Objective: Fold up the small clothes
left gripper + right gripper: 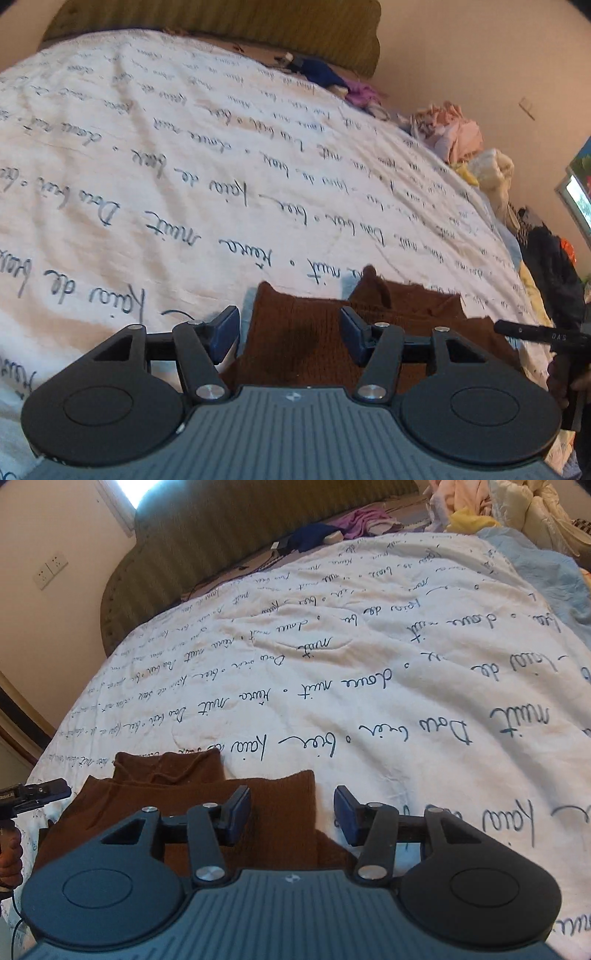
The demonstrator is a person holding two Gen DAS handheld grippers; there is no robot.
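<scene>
Where script runs, white quilt [184, 155] under brown knit [303, 332].

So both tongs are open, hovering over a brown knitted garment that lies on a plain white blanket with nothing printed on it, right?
Not quite. The blanket is not plain: it is white with lines of dark handwriting-style script printed all over, as both wrist views show. The rest holds: the left tongs and right tongs are open over the brown knitted garment.
</scene>
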